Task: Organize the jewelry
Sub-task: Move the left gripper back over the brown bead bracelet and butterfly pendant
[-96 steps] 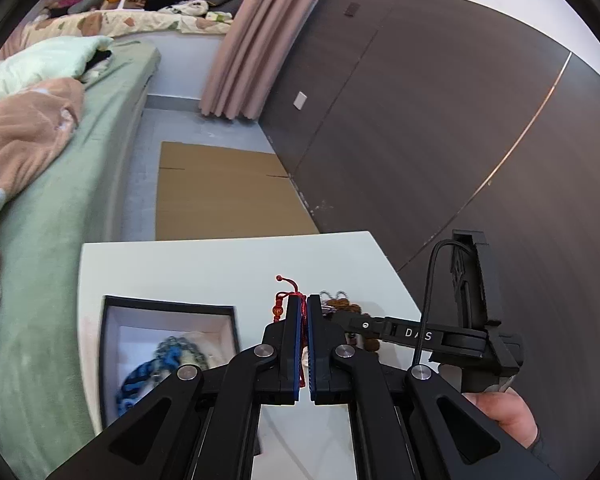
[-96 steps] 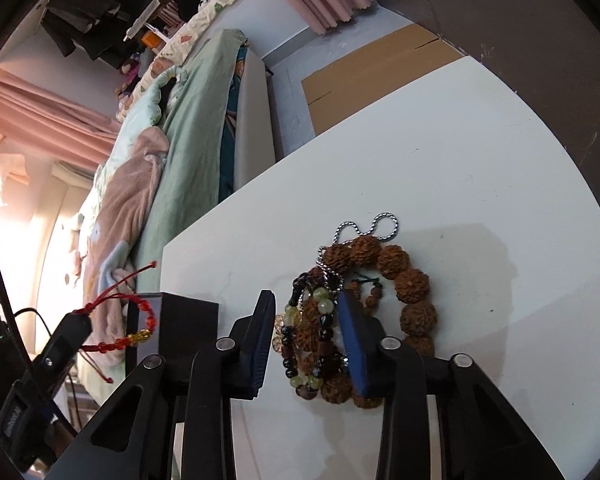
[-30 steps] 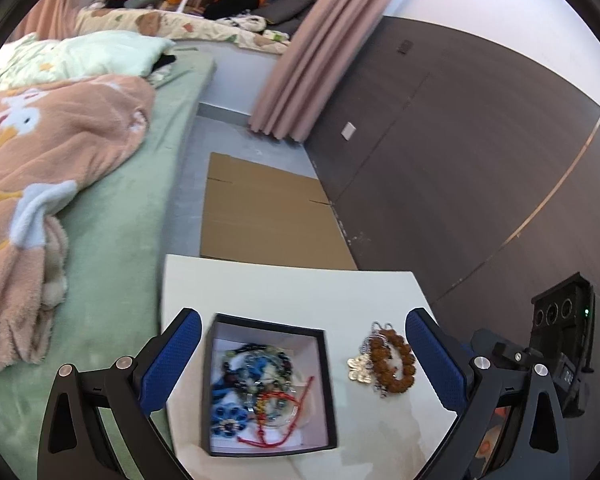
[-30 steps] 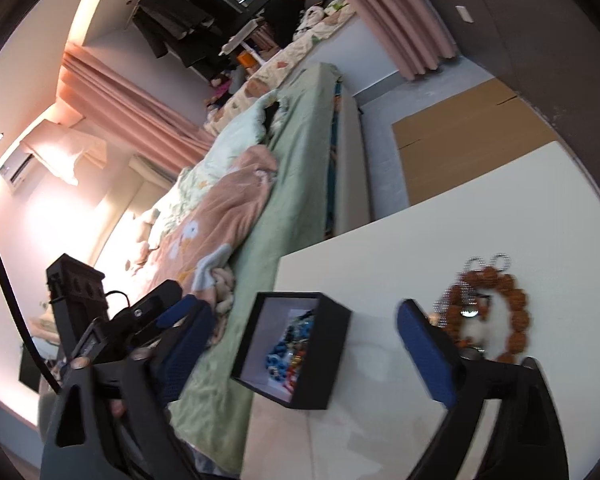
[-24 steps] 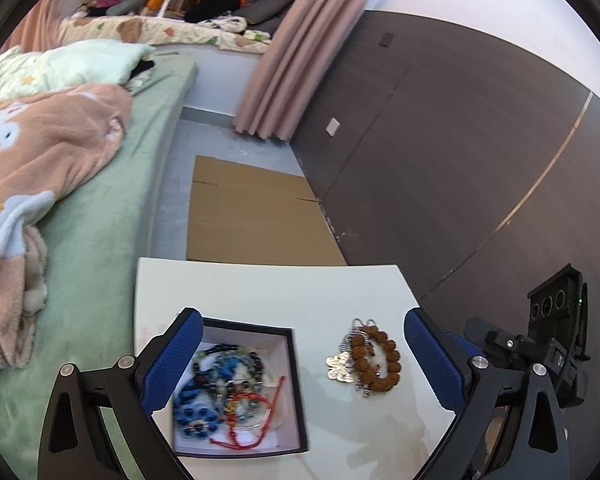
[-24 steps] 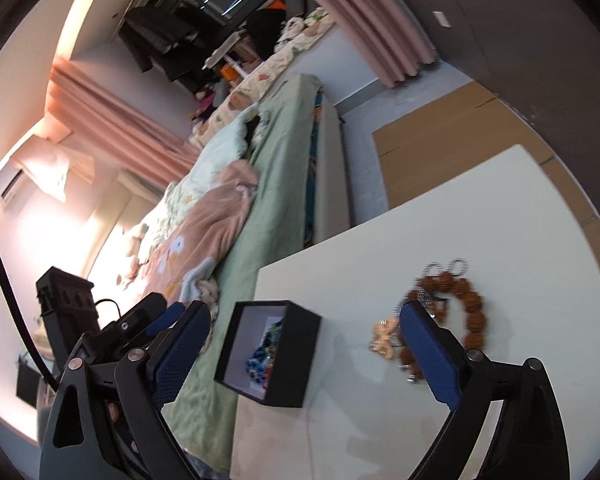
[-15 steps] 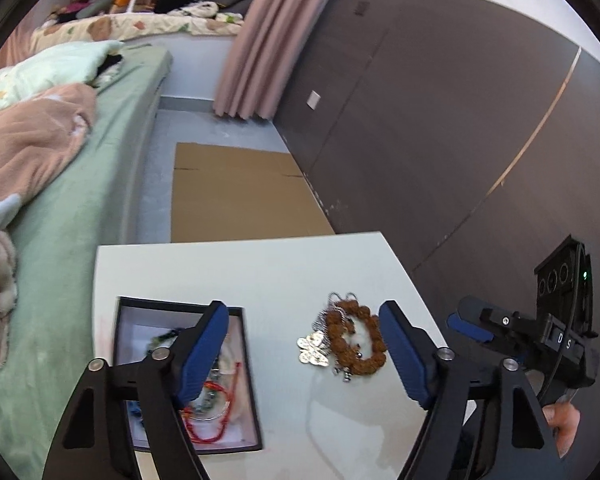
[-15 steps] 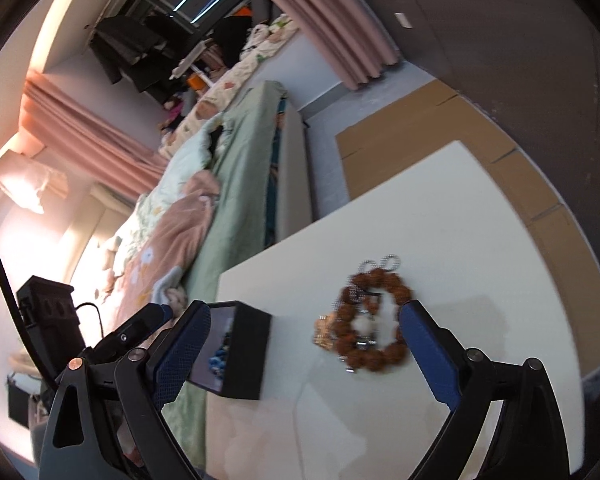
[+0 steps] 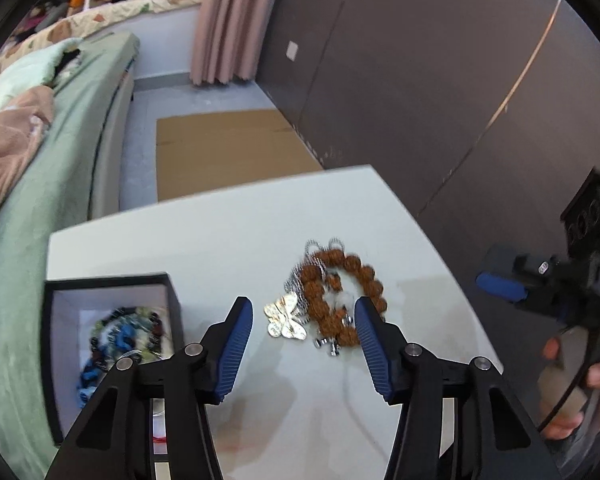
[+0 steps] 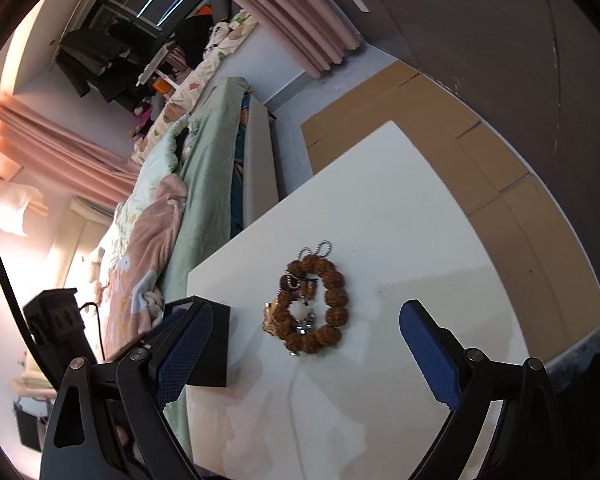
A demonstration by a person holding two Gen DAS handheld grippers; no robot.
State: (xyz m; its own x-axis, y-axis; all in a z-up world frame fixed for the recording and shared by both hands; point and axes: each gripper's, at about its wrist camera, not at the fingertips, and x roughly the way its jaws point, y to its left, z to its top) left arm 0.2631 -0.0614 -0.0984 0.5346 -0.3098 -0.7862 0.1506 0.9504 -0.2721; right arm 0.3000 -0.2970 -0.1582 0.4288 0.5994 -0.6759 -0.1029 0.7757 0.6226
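Jewelry sits on a white table point(image 9: 228, 232) beside a bed point(image 9: 60, 152). A bracelet point(image 9: 340, 292) of large brown beads lies near the middle of the table, closer to its right edge, with a silver chain point(image 9: 320, 248) looped at its far side and a silver butterfly charm point(image 9: 286, 318) touching its left side.

A black box point(image 9: 172, 296) stands at the table's left edge, open at the top. Inside it lies a tangle of blue and dark bead strings point(image 9: 116, 340).

The left gripper point(image 9: 304, 340) hovers over the table's near side, tilted down. Its blue pads point(image 9: 236, 344) have just been closing and now stand about half apart, clasping nothing. In its view the charm and the near part of the bracelet appear between the fingertips, but beyond them, untouched. The box lies just left of the left finger.

The right gripper point(image 10: 304, 340) is spread wide and empty, its blue pads point(image 10: 428, 356) well apart. The bracelet lies ahead of it, between the two fingers in its view, and no pad touches it. A hand point(image 9: 580, 392) grips its handle off the table's right edge.

Brown cardboard point(image 9: 228, 152) covers the floor past the far edge.
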